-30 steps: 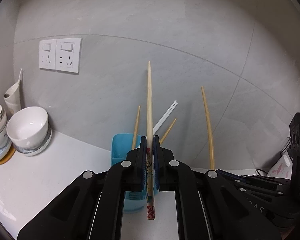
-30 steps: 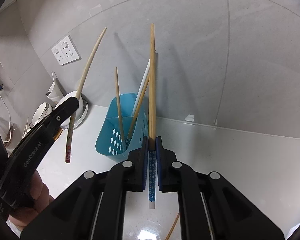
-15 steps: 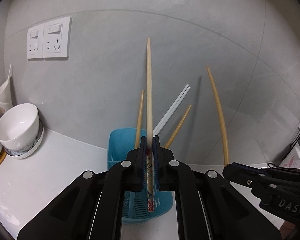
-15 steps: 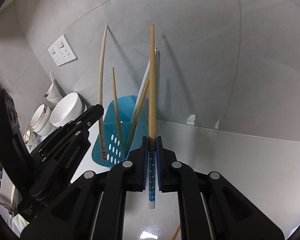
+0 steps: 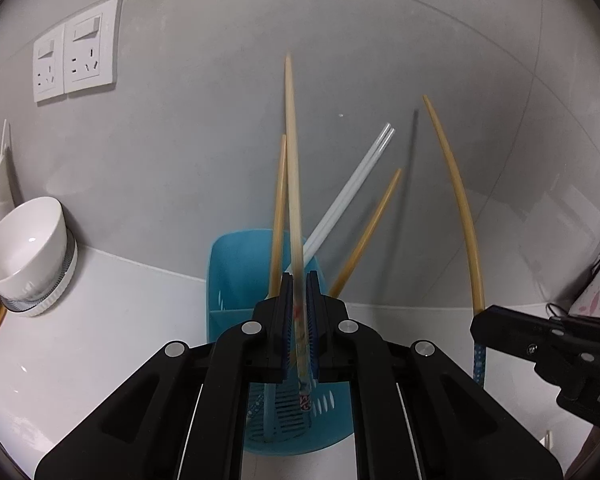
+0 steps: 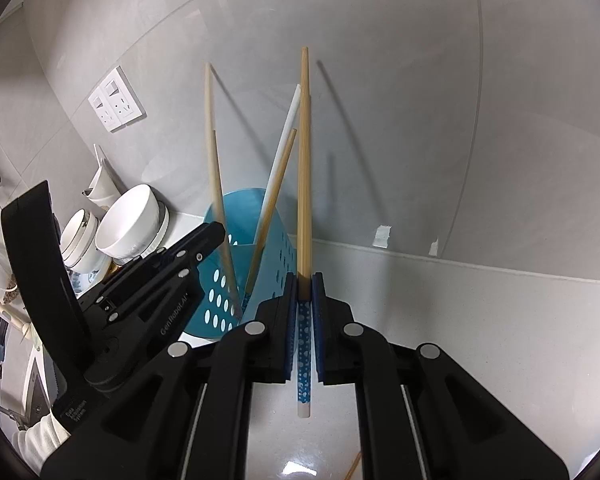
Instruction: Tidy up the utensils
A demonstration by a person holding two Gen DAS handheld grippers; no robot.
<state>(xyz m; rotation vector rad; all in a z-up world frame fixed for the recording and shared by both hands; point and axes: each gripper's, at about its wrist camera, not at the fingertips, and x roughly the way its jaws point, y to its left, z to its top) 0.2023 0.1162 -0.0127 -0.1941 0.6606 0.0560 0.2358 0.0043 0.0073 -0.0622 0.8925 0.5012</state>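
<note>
Two grippers each pinch one chopstick, standing up. My left gripper (image 5: pixel 299 300) holds its chopstick (image 5: pixel 293 184) right over the blue holder (image 5: pixel 224 264); my right gripper (image 6: pixel 305 292) waits beside it with its chopstick (image 6: pixel 304 168).

6 chopsticks (image 5: pixel 293 184), 1 holder (image 5: pixel 236 264), 3 bowls (image 6: pixel 130 220), 2 sockets (image 5: pixel 76 60)

Left claw (image 5: pixel 299 308) and right claw (image 6: pixel 305 304) both clamped, seemingly angled downward.
</note>
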